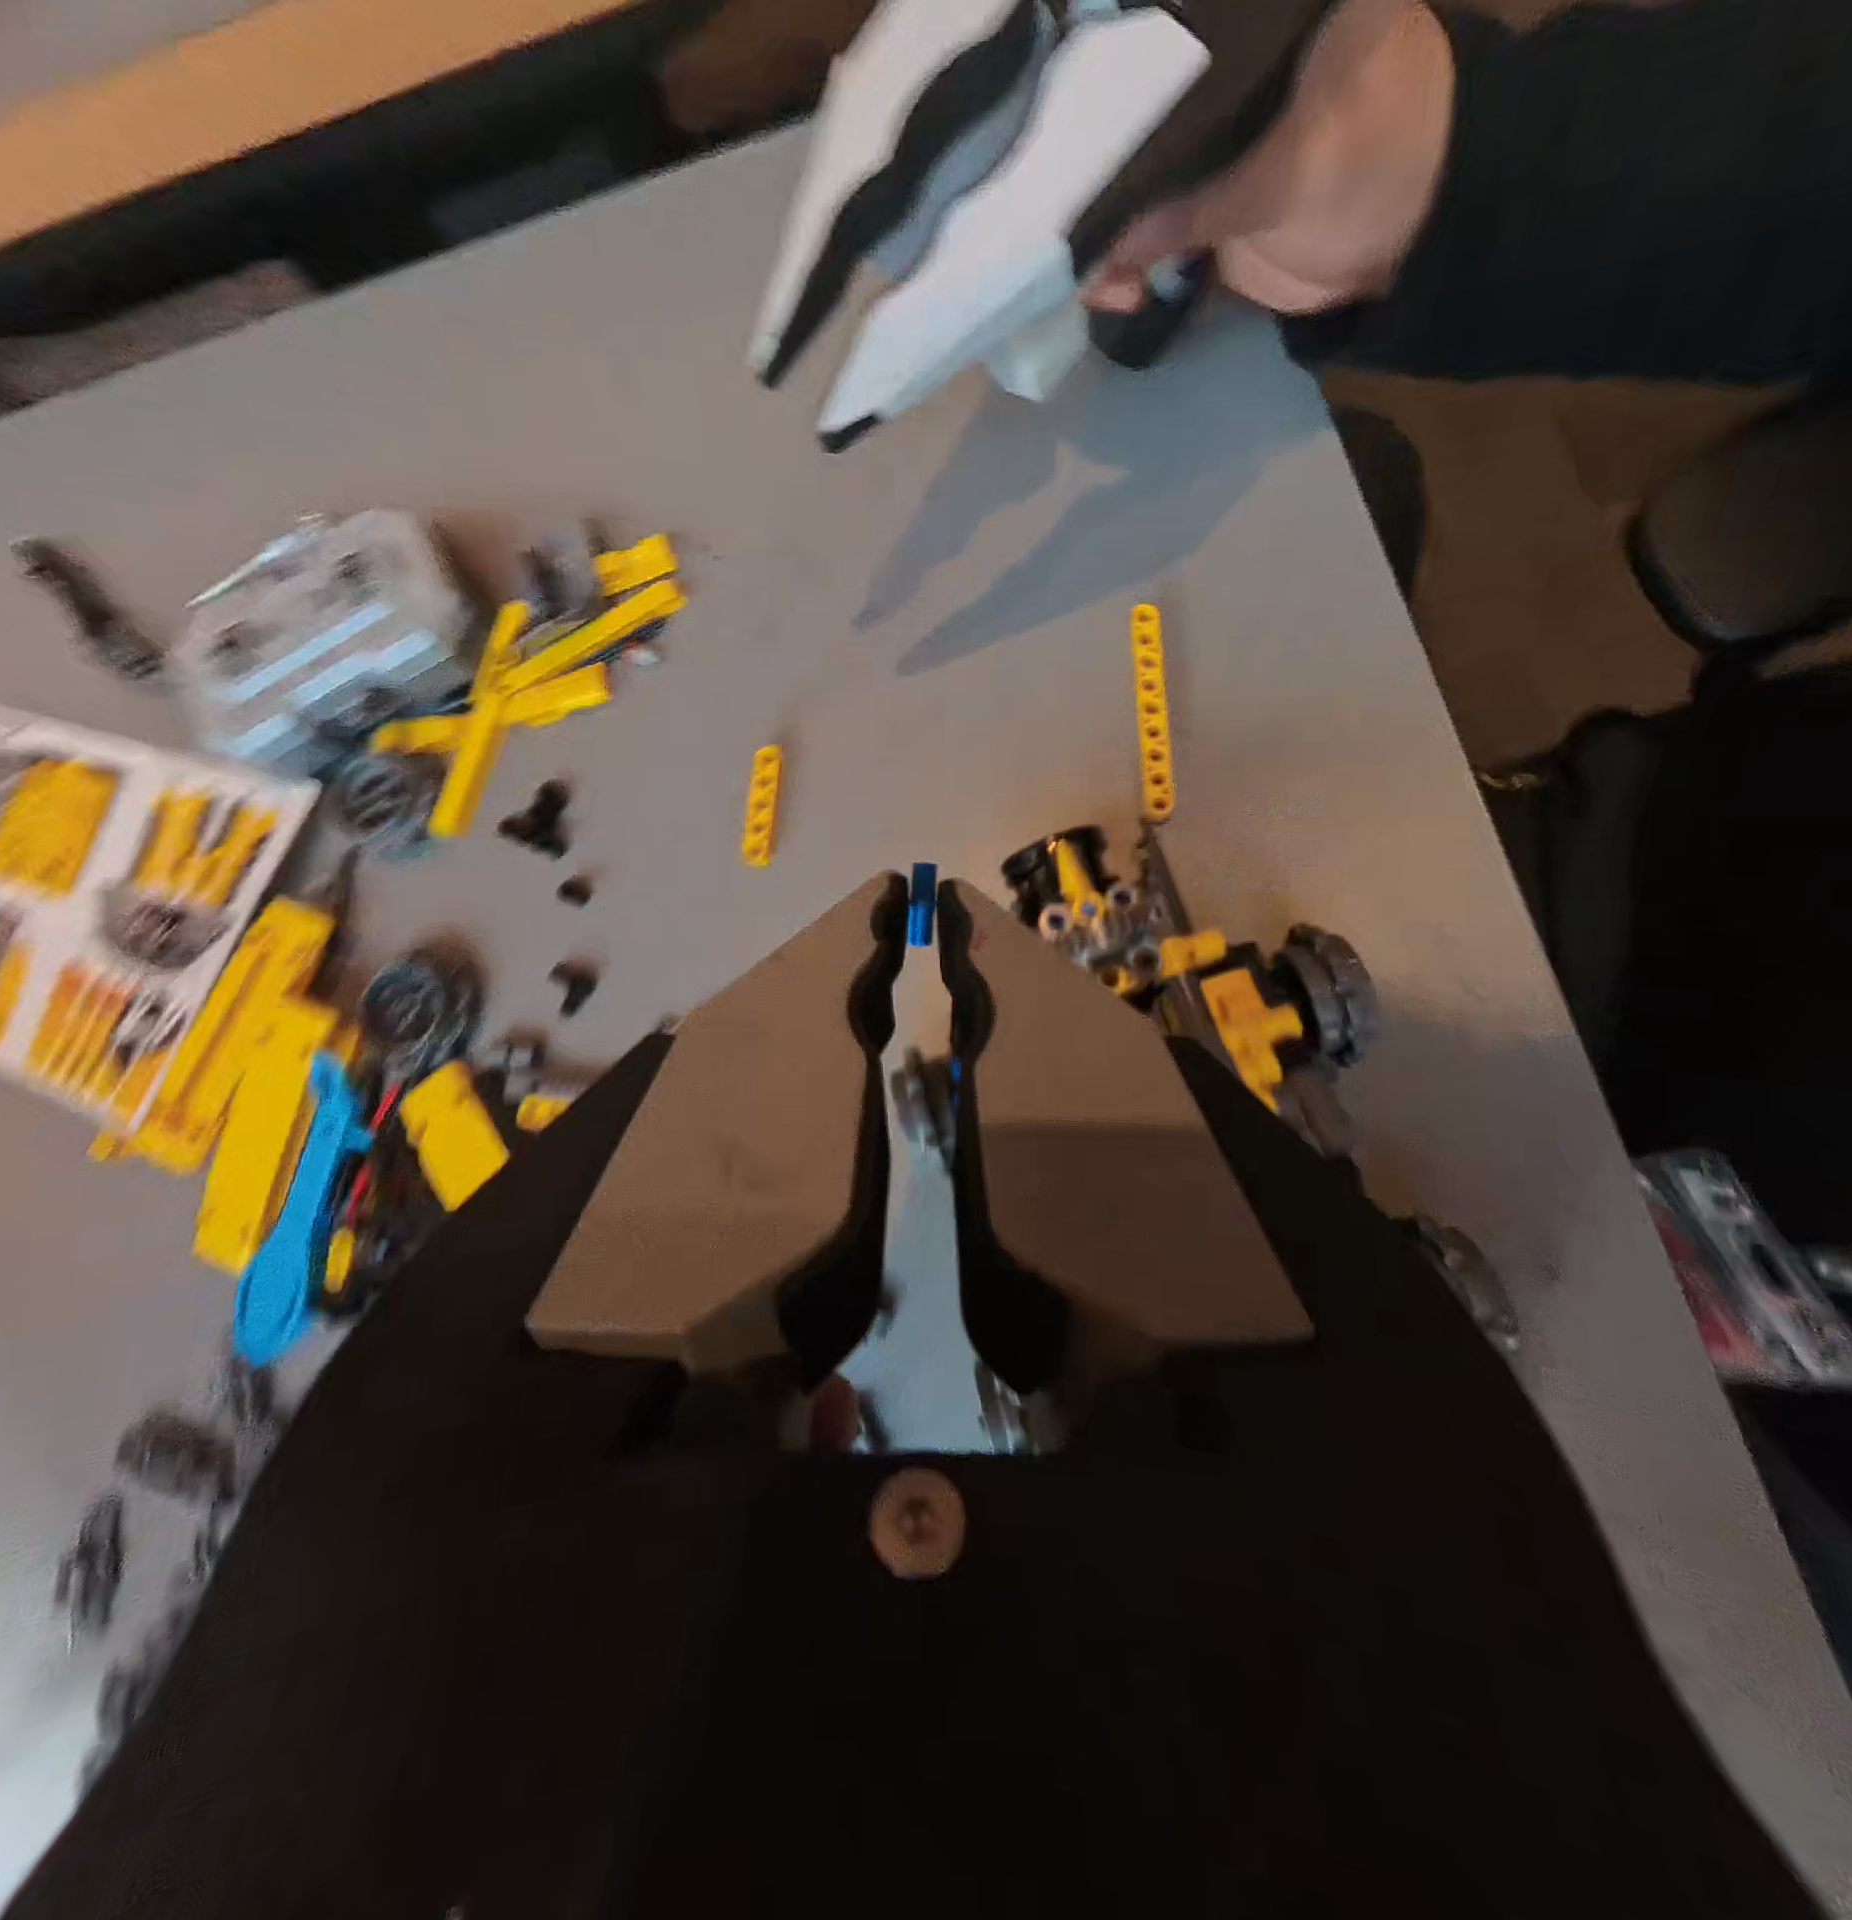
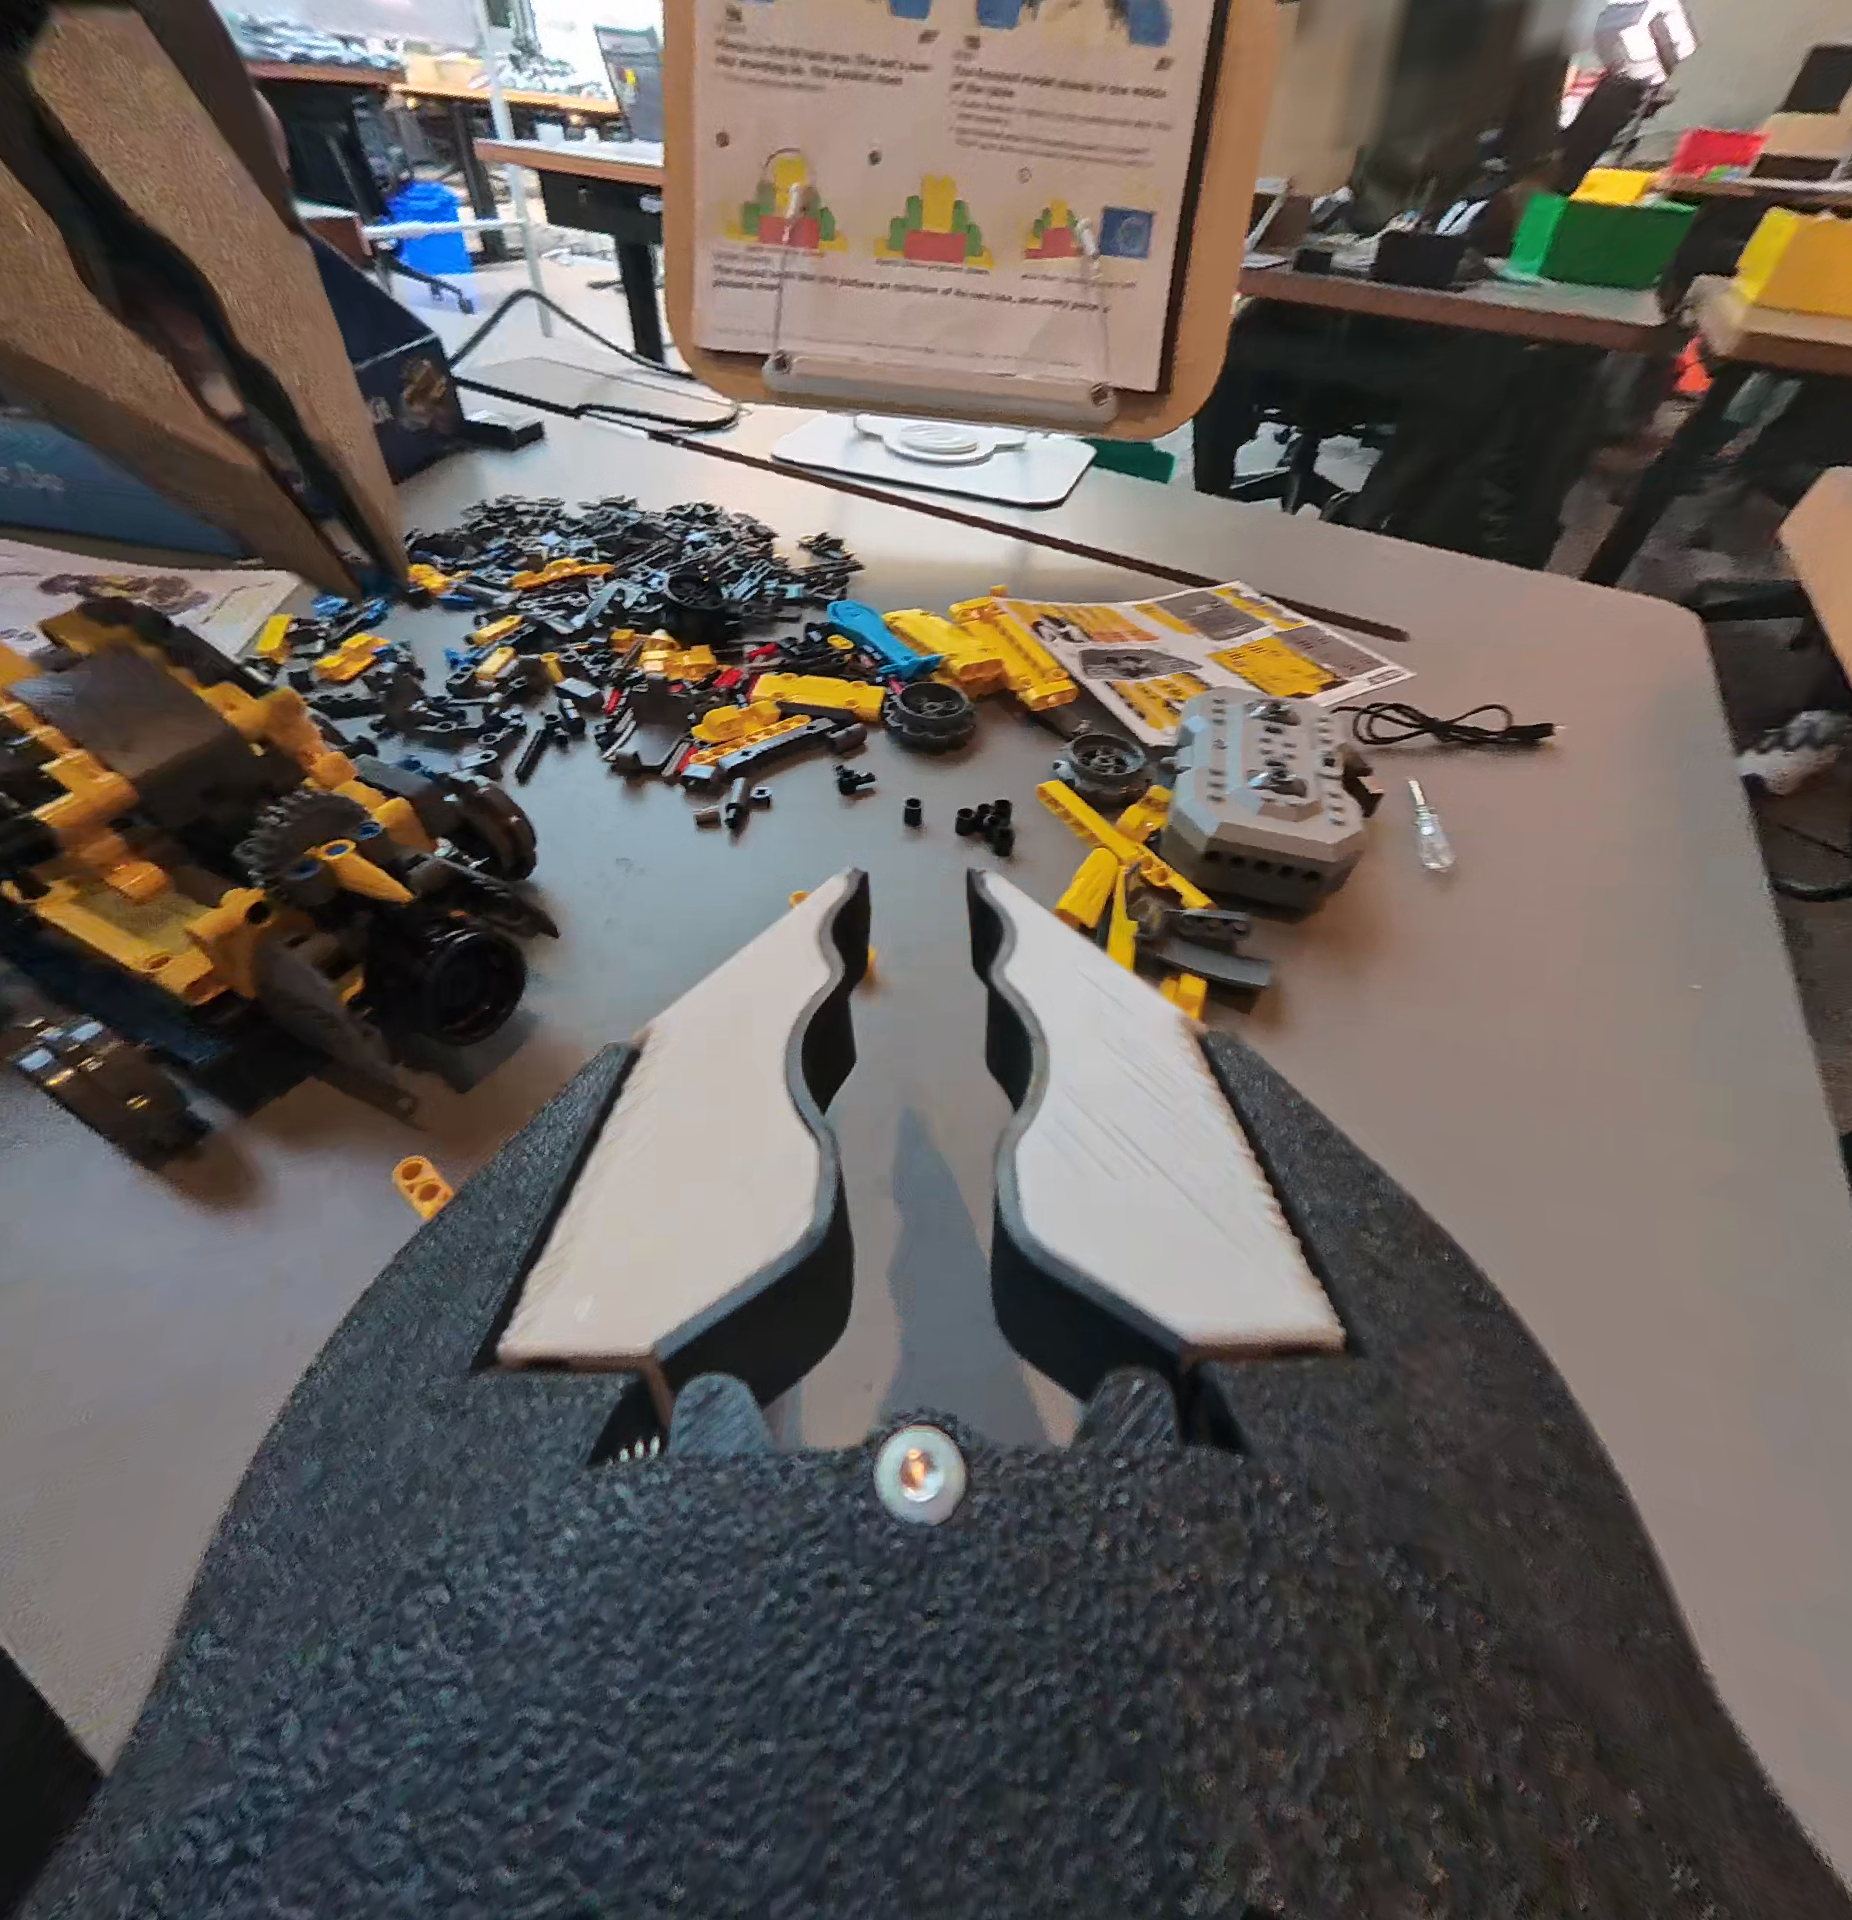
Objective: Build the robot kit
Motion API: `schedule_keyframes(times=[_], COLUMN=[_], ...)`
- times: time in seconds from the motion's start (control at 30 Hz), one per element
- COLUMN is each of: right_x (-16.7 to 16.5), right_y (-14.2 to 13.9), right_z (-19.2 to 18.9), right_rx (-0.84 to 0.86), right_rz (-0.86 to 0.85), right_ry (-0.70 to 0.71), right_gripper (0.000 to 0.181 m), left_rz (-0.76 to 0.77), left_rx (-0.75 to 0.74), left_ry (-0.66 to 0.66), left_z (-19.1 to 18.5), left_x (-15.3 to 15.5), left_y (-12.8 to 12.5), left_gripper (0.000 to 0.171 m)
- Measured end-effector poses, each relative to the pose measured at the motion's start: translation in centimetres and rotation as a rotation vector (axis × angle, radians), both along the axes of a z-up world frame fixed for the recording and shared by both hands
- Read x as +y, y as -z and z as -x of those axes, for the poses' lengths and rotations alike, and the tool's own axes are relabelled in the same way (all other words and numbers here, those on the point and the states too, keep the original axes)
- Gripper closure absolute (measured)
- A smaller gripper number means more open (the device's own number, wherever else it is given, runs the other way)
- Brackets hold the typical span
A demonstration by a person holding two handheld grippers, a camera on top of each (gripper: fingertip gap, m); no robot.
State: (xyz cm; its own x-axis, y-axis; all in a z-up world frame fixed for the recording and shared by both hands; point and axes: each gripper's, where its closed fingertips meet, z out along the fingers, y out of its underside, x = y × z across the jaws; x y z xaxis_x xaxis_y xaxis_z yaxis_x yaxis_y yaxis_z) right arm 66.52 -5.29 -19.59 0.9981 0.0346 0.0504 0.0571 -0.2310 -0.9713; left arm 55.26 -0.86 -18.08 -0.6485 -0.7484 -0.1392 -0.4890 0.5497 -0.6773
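Blue peg (image 1: 921, 902), small, pinched at the very tips of the left hand-held gripper (image 1: 920, 914), lifted over the grey counter (image 1: 1317, 935); jaws narrow, closed on it. Just right of the tips sits a partly built yellow-and-black vehicle (image 1: 1182, 956). Two loose yellow beams lie beyond: a short one (image 1: 762, 805) to the left, a long one (image 1: 1150, 717) farther right.

Right hand-held gripper (image 2: 917, 904) hovers low over a bare patch of counter, jaws set wide, nothing between them. To its left, the vehicle (image 2: 226, 862); far ahead, a heap of small black, yellow and blue parts (image 2: 652, 644). To the right, a grey block with rows of holes (image 2: 1265, 800), an instruction leaflet (image 2: 1202, 644), a black cable (image 2: 1452, 722) and a small clear-handled screwdriver (image 2: 1429, 826). A stand holding a printed sheet (image 2: 943, 208) rises at the far edge.

Risks, as judged: the peg is held by very little surface, so a twist or a slack squeeze could flick it out, and among the scattered parts it would be hard to find. Left view is smeared, so the exact seating of the peg is uncertain.
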Motion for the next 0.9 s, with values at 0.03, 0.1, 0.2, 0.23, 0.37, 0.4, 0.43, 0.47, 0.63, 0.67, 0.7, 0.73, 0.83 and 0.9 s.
schedule_keyframes(times=[0.03, 0.1, 0.2, 0.23, 0.37, 0.4, 0.43, 0.47, 0.63, 0.67, 0.7, 0.73, 0.83, 0.9], right_x=[-0.2, -0.7, -1.0, -1.0, -0.6, -0.6, -0.6, -0.6, -1.0, -1.1, -1.1, -1.1, -1.3, -1.5], right_y=[-0.2, 0.1, 0.6, 0.5, 0.8, 0.7, 0.6, 0.6, -0.1, -0.1, -0.2, -0.2, -0.5, -0.8], right_z=[-0.7, -2.4, -2.8, -2.6, -2.4, -2.4, -2.5, -2.5, -3.0, -3.1, -3.2, -3.2, -3.0, -2.9], right_rx=[-0.014, -0.033, -0.041, -0.057, -0.120, -0.126, -0.124, -0.115, -0.056, -0.051, -0.050, -0.051, -0.063, -0.068], right_rz=[-0.010, -0.010, -0.003, -0.008, 0.005, 0.000, -0.007, -0.012, -0.056, -0.060, -0.062, -0.066, -0.087, -0.106], right_ry=[0.028, 0.100, 0.108, 0.103, 0.093, 0.095, 0.098, 0.097, 0.099, 0.102, 0.105, 0.111, 0.104, 0.102], right_gripper=[0.163, 0.163, 0.162, 0.162, 0.162, 0.162, 0.162, 0.162, 0.161, 0.161, 0.160, 0.160, 0.159, 0.157], left_rz=[-0.019, -0.046, -0.152, -0.163, -0.168, -0.155, -0.150, -0.138, -0.062, -0.042, -0.044, -0.061, -0.060, -0.038], left_rx=[0.069, 0.210, 0.369, 0.417, 0.502, 0.494, 0.480, 0.473, 0.471, 0.482, 0.488, 0.488, 0.418, 0.324], left_ry=[0.076, 0.183, 0.293, 0.325, 0.352, 0.351, 0.349, 0.341, 0.294, 0.292, 0.286, 0.280, 0.245, 0.151], left_z=[-0.9, -2.3, -3.1, -3.0, -2.9, -3.0, -3.1, -3.2, -3.8, -3.8, -3.9, -4.0, -4.5, -5.0], left_x=[-1.4, -3.6, -4.7, -5.0, -5.8, -5.9, -5.8, -5.7, -5.1, -5.2, -5.2, -4.9, -4.1, -2.5], left_y=[1.0, 3.3, 7.1, 8.0, 9.9, 9.8, 9.7, 9.6, 9.3, 9.2, 9.3, 9.3, 7.4, 4.6], left_gripper=[0.169, 0.169, 0.169, 0.169, 0.168, 0.167, 0.166, 0.165, 0.159, 0.160, 0.159, 0.159, 0.159, 0.152])
